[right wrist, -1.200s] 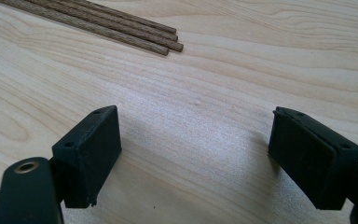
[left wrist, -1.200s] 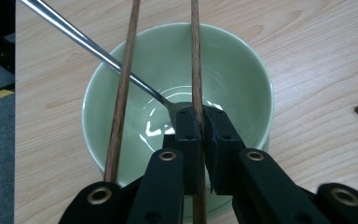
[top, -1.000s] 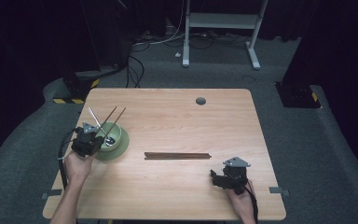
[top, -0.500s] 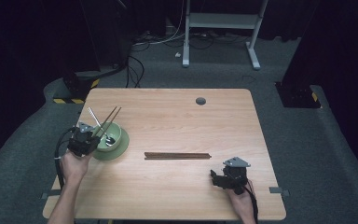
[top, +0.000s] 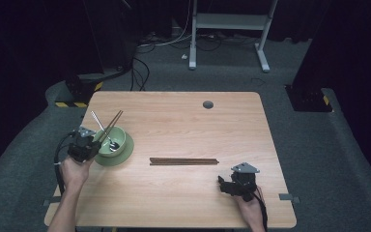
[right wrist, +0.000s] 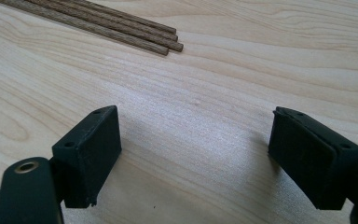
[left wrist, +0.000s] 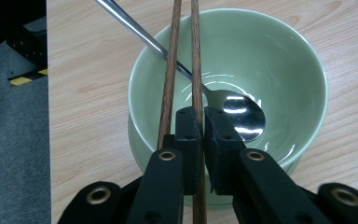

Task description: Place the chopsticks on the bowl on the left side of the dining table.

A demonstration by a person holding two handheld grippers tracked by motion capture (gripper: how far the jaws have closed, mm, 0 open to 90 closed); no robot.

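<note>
The left gripper (left wrist: 200, 135) has its jaws pressed together on one wooden chopstick (left wrist: 196, 60), pinching it; a second chopstick (left wrist: 170, 70) runs just beside the first, outside the left jaw, and whether it is gripped cannot be told; both reach out over one green bowl (left wrist: 279, 60) in which one metal spoon (left wrist: 237, 112) lies, its handle crossing under them; the bowl stands on one green saucer (top: 126, 151) near the desk's left edge; the right gripper (right wrist: 193, 154) rests with jaws spread wide and nothing between them, near the desk's (top: 183, 198) front right corner; ahead of it, at mid-desk, lies one bundle of loose chopsticks (top: 183, 161), three ends counted in the right gripper view.
</note>
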